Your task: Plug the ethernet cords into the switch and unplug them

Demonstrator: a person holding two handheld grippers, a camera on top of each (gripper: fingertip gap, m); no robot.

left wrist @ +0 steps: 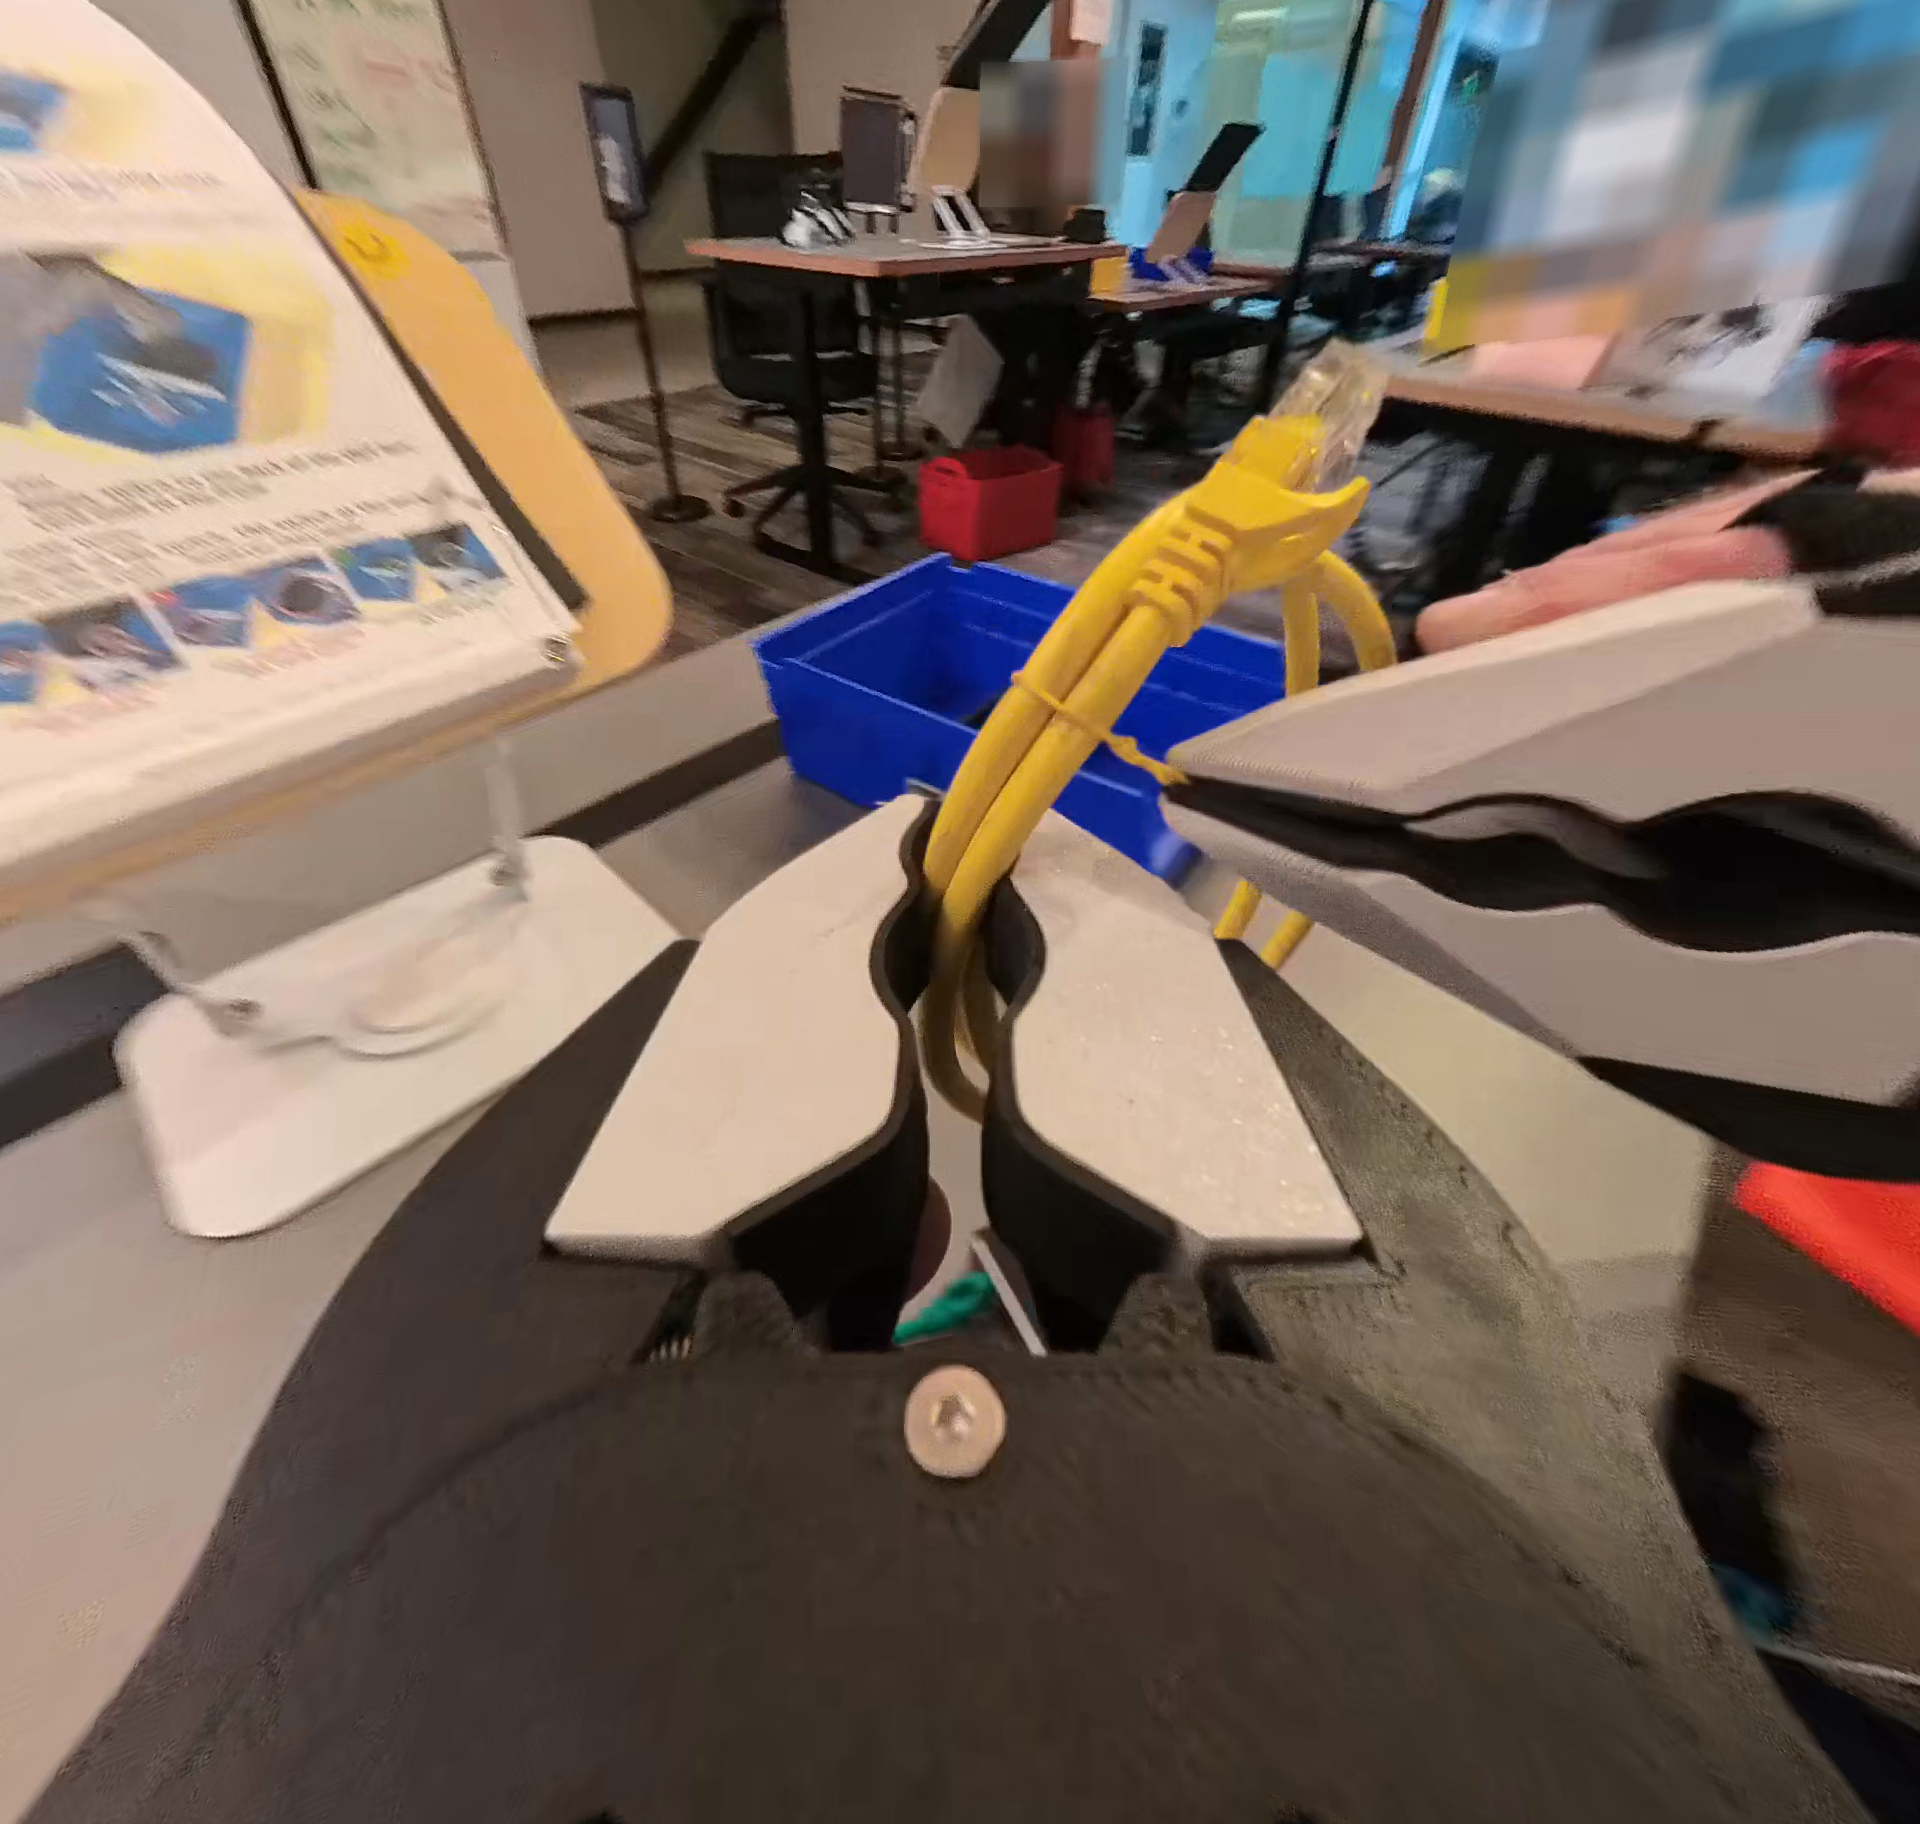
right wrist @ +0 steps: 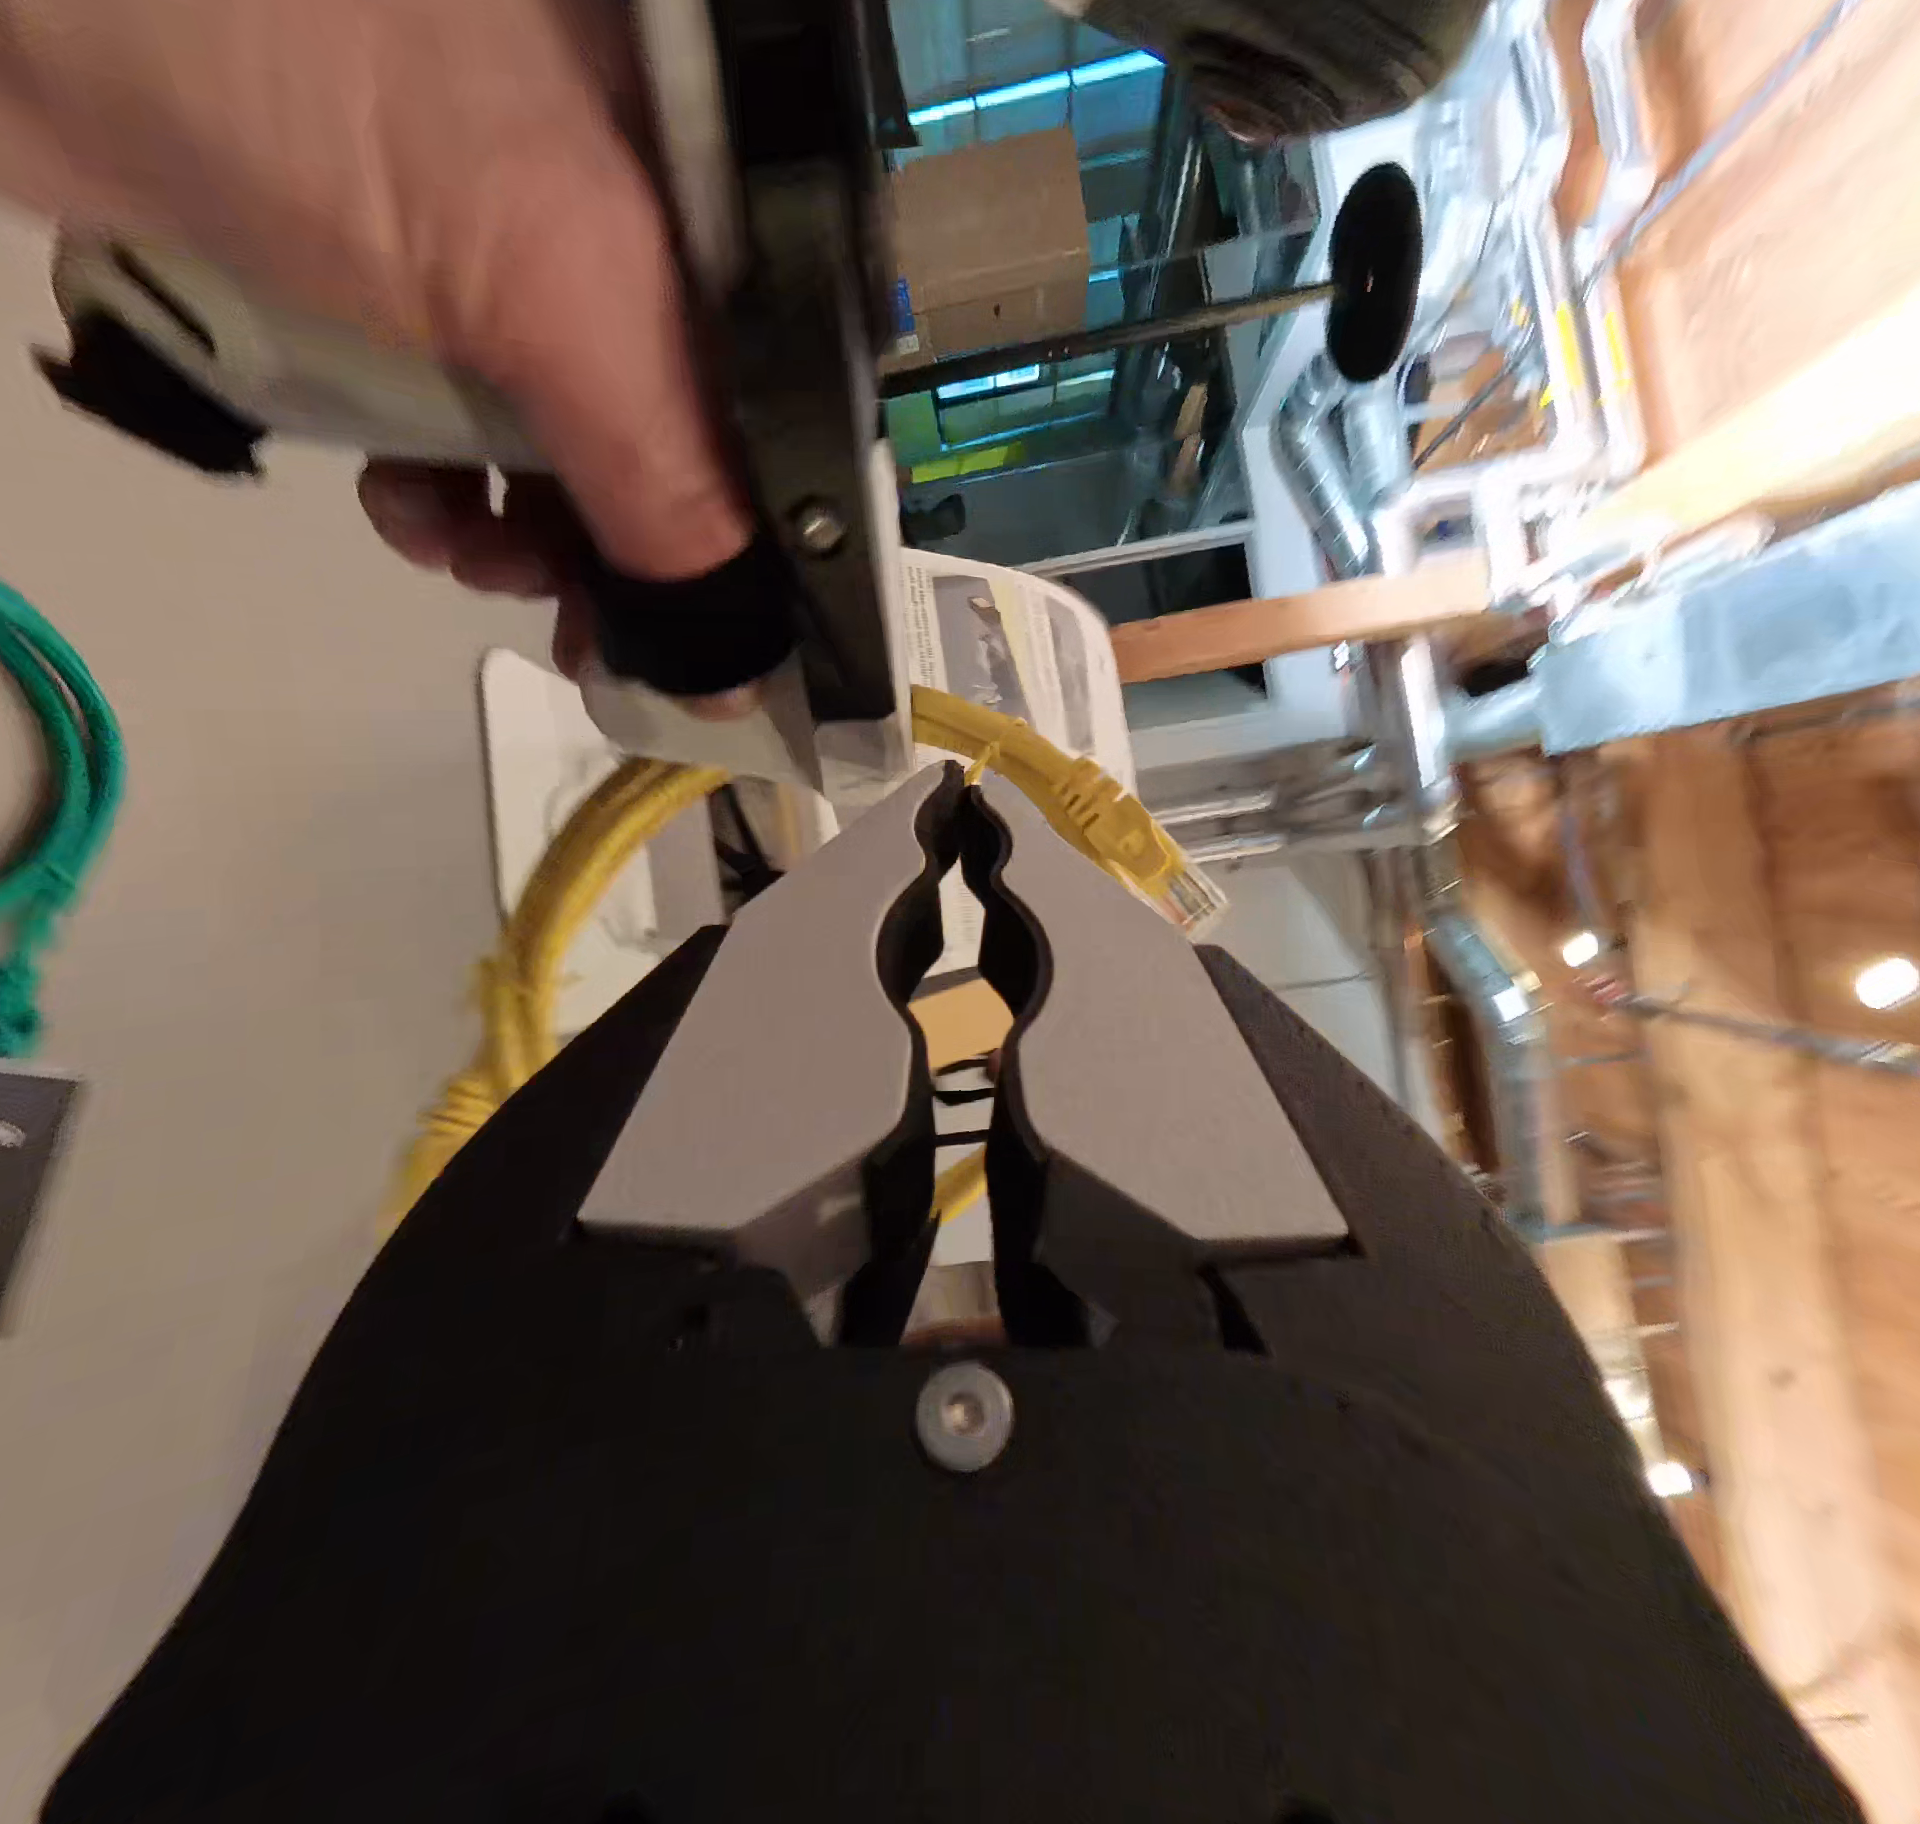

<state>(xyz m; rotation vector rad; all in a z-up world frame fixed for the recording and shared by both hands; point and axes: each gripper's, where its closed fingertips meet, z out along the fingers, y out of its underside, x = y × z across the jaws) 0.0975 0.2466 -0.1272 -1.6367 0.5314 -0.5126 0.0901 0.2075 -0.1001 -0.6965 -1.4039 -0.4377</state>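
A yellow ethernet cord (left wrist: 1039,735) is folded double and bound by a thin yellow tie (left wrist: 1122,751). Its clear plug (left wrist: 1325,413) points up and away. My left gripper (left wrist: 961,829) is shut on the doubled cord below the tie. My right gripper (left wrist: 1179,782) comes in from the right, and its shut tips pinch the tie's loose tail. In the right wrist view my right gripper (right wrist: 951,782) meets the tie (right wrist: 977,761) beside the cord (right wrist: 1018,746) and the plug (right wrist: 1190,896). The left gripper (right wrist: 862,735) is held by a hand (right wrist: 416,268). No switch shows clearly.
A blue bin (left wrist: 904,673) stands just behind the cord. A white stand holding a printed sheet (left wrist: 208,424) is at the left, its base (left wrist: 364,1026) on the grey table. A green cord (right wrist: 62,735) lies at the left of the right wrist view. Desks and chairs are far behind.
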